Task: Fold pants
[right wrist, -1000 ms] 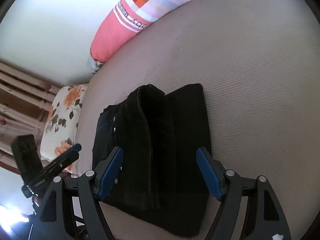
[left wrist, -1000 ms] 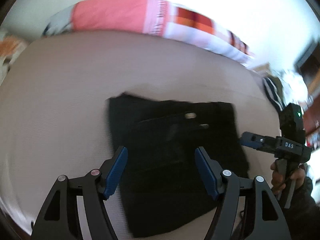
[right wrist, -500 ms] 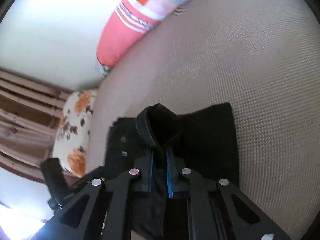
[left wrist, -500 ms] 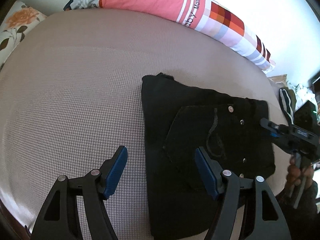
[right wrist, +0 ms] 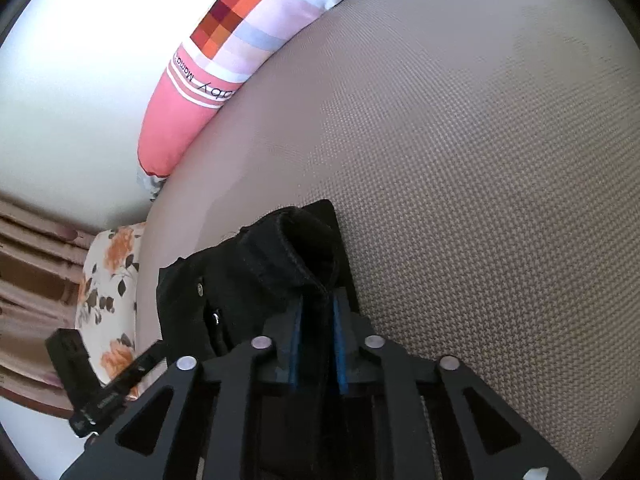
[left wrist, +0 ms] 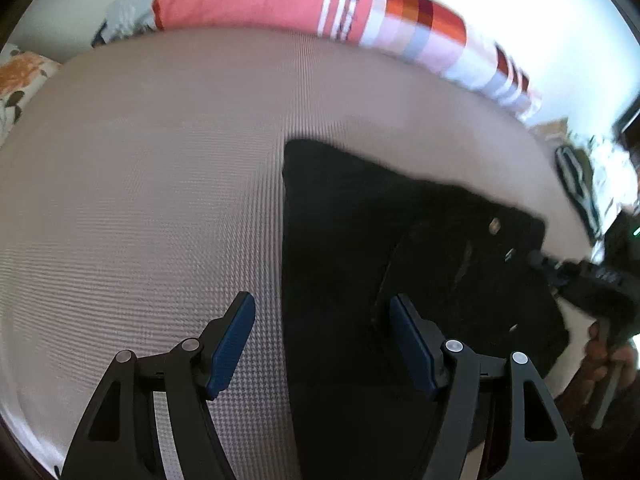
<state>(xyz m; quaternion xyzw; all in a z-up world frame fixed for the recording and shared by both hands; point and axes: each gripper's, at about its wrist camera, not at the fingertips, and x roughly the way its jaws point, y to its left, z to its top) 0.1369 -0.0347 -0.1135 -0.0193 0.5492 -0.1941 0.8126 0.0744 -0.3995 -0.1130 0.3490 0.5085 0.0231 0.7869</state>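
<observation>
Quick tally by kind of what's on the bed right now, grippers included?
Black pants: 1
Long pink-and-checked pillow: 1
Floral pillow: 1
Hand-held grippers: 2, left hand-held gripper and right hand-held gripper
Total: 5

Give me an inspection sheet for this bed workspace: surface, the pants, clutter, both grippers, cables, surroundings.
Surface: beige woven bed cover, bare around the garment.
Job's things: black pants, partly folded, one thick fold raised.
Clutter: long pink bolster; floral pillow at the edge.
Grippers: left gripper open over the pants' edge, holding nothing; right gripper shut on the pants' raised fold, jaws just eased slightly.
Cables: nothing seen.
Surroundings: white wall; blurred items beyond the bed.
</observation>
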